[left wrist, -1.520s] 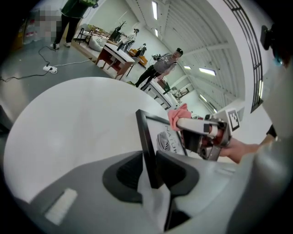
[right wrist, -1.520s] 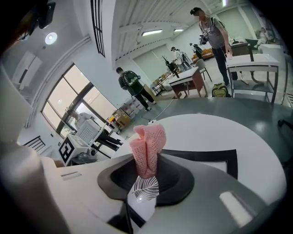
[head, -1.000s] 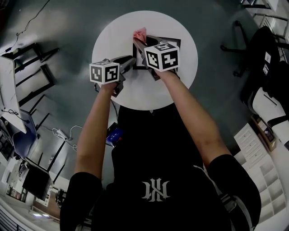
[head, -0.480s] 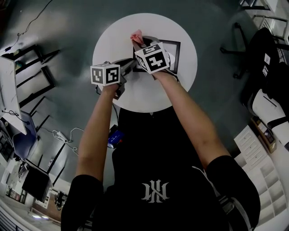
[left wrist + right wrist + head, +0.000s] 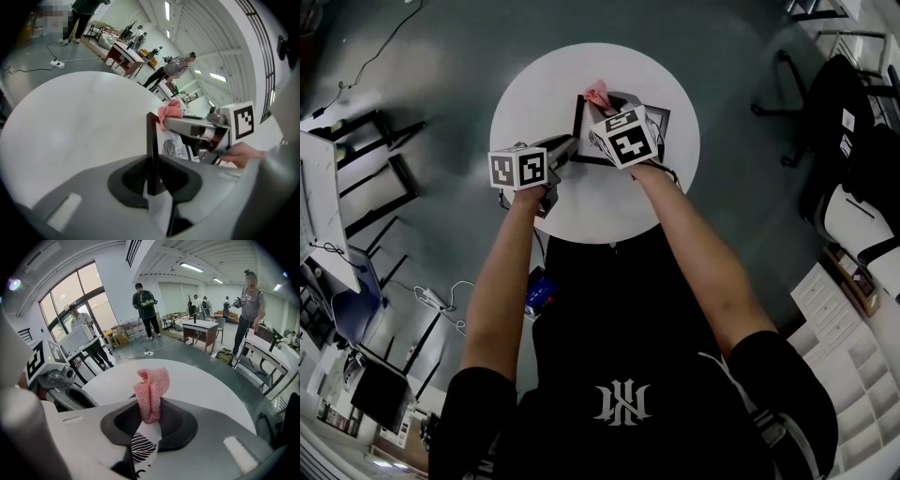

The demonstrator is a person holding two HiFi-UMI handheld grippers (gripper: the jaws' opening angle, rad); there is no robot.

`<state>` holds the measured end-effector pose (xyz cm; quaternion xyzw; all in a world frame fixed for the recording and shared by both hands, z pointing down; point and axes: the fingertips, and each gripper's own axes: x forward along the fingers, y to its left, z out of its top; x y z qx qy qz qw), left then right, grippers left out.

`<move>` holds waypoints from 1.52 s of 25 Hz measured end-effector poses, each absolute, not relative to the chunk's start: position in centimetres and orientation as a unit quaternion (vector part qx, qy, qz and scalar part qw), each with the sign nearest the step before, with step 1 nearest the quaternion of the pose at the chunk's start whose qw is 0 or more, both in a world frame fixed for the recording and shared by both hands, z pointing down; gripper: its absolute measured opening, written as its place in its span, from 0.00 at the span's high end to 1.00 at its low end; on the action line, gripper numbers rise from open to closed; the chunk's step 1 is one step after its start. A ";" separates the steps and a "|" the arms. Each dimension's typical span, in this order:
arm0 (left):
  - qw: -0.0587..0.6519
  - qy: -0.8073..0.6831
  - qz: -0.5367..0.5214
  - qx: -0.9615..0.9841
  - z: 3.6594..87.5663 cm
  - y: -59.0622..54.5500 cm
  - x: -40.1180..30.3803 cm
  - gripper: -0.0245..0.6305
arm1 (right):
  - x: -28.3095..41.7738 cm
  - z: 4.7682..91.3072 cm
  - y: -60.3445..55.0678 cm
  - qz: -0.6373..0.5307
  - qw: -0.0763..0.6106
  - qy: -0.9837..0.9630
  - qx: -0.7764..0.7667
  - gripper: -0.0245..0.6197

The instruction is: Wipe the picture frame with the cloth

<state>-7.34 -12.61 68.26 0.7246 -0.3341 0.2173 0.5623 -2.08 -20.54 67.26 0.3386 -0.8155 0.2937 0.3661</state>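
A black picture frame (image 5: 581, 120) with a leaf print lies on the round white table (image 5: 534, 94). My left gripper (image 5: 570, 145) is shut on the frame's left edge (image 5: 151, 154), which stands thin and dark between its jaws. My right gripper (image 5: 602, 105) is shut on a pink mesh cloth (image 5: 151, 392); the cloth (image 5: 597, 92) sticks out past the jaws over the frame's far edge. Below the cloth, the right gripper view shows the frame's leaf print (image 5: 140, 451). In the left gripper view the cloth (image 5: 170, 110) rests at the frame's far corner.
Black-legged desks (image 5: 366, 159) stand on the floor to the left, office chairs (image 5: 844, 103) to the right. Several people (image 5: 145, 305) stand further off in the room. A power strip and cable (image 5: 431, 281) lie on the floor near my feet.
The right gripper with the cloth has shifted a little along the frame's far edge, first left, then back right. The left gripper has kept its hold on the frame's left edge.
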 end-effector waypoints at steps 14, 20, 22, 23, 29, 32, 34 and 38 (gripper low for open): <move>0.549 -0.357 0.218 0.724 67.8 -12.2 -6.8 0.87 | 4.2 67.2 -18.6 0.293 0.391 -0.786 0.379 0.85; 0.552 -0.364 0.213 0.719 67.7 -12.1 -6.8 0.87 | 7.7 67.2 -17.4 0.287 0.411 -0.768 0.398 0.85; 0.552 -0.365 0.213 0.719 67.6 -12.1 -6.9 0.87 | 8.6 67.2 -17.0 0.283 0.419 -0.765 0.399 0.85; 0.552 -0.365 0.214 0.719 67.6 -12.1 -6.9 0.87 | 9.0 67.3 -16.9 0.282 0.422 -0.763 0.400 0.85; 0.551 -0.365 0.214 0.719 67.6 -12.1 -6.9 0.87 | 11.1 67.4 -16.3 0.279 0.434 -0.754 0.408 0.85; 0.554 -0.363 0.212 0.718 67.6 -12.1 -6.8 0.87 | 11.8 67.4 -16.1 0.275 0.442 -0.751 0.406 0.85; 0.556 -0.360 0.212 0.718 67.6 -12.0 -6.8 0.87 | 12.4 67.3 -15.9 0.276 0.445 -0.747 0.409 0.85; 0.560 -0.357 0.210 0.717 67.6 -12.0 -6.7 0.87 | 14.7 66.8 -15.8 0.285 0.453 -0.721 0.439 0.84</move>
